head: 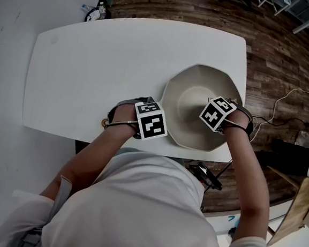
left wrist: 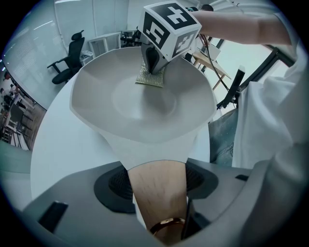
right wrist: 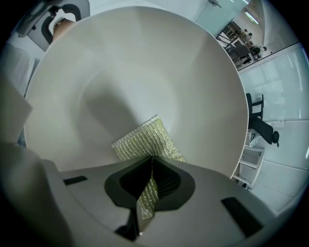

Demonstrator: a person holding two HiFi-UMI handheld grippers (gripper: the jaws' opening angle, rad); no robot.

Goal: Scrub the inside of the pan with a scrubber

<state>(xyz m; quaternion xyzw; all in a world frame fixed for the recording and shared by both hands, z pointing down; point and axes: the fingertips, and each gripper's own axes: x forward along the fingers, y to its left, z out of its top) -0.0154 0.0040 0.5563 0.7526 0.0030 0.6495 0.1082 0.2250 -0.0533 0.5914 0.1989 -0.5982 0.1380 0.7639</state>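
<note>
We log: white surface, plank floor at 12 o'clock; left gripper fingers clamp pan handle; right gripper fingers clamp scrubber.

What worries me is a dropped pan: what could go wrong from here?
The pan sits by the table's near edge, steadied only by the left tongs on its wooden handle; hard strokes might shove it off. The right tongs pinch the scrubber by one edge, so it may slip out.

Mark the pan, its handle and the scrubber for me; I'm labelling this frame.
pan (head: 177, 116): head view, bare inner wall.
wooden handle (left wrist: 157, 193): left gripper view, middle of the shaft.
scrubber (right wrist: 145, 140): right gripper view, exposed mesh.
</note>
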